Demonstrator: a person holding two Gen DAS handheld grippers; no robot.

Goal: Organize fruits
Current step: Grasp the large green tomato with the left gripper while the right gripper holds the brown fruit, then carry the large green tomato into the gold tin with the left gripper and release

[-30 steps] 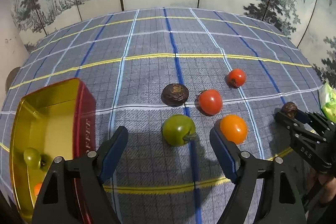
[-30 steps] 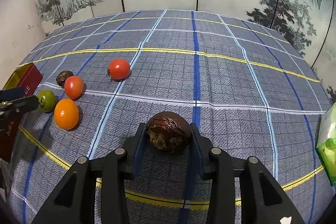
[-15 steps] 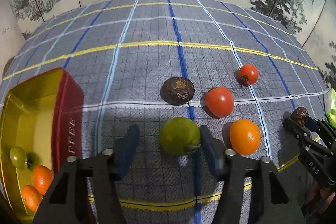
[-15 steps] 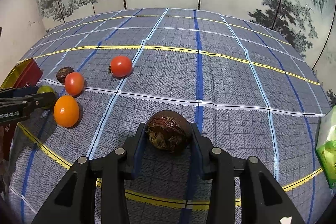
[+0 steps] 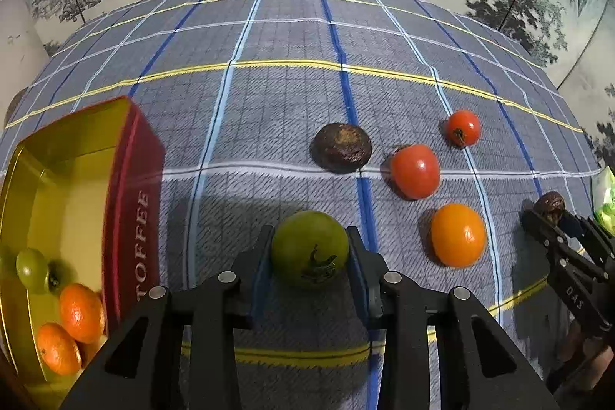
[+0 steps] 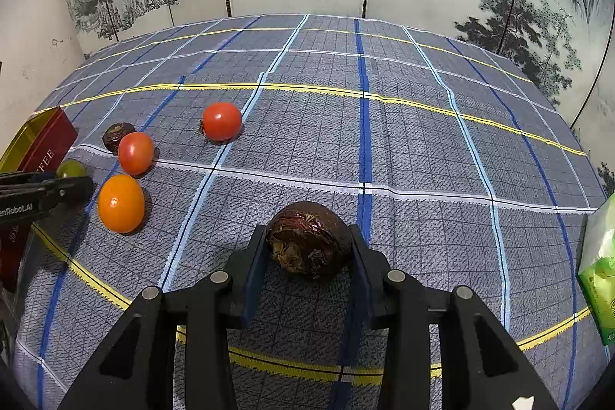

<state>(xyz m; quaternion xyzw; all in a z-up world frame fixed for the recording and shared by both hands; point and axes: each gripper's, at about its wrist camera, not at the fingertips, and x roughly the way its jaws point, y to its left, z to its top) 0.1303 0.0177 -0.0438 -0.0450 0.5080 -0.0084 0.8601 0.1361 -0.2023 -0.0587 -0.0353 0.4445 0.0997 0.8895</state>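
Note:
A green tomato [image 5: 309, 248] lies on the checked cloth, and the jaws of my left gripper [image 5: 308, 234] are closing on it, both pads touching its sides. To its left stands a red and gold toffee tin [image 5: 130, 202] holding a small green fruit [image 5: 32, 269] and two oranges [image 5: 80, 312]. My right gripper [image 6: 307, 237] is shut on a dark brown wrinkled fruit [image 6: 309, 244], just over the cloth. From the left wrist view, that gripper [image 5: 553, 218] is at the far right.
Loose on the cloth between the grippers lie another dark brown fruit [image 5: 341, 148], two red tomatoes [image 5: 416, 171] [image 5: 463, 127] and an orange fruit [image 5: 458, 235]. A green packet [image 6: 599, 268] sits at the right edge. Painted screen panels stand behind the table.
My left gripper's jaws have come together from wide open onto the green tomato, and the gripper has drawn closer to it. The right gripper and its brown fruit have stayed still.

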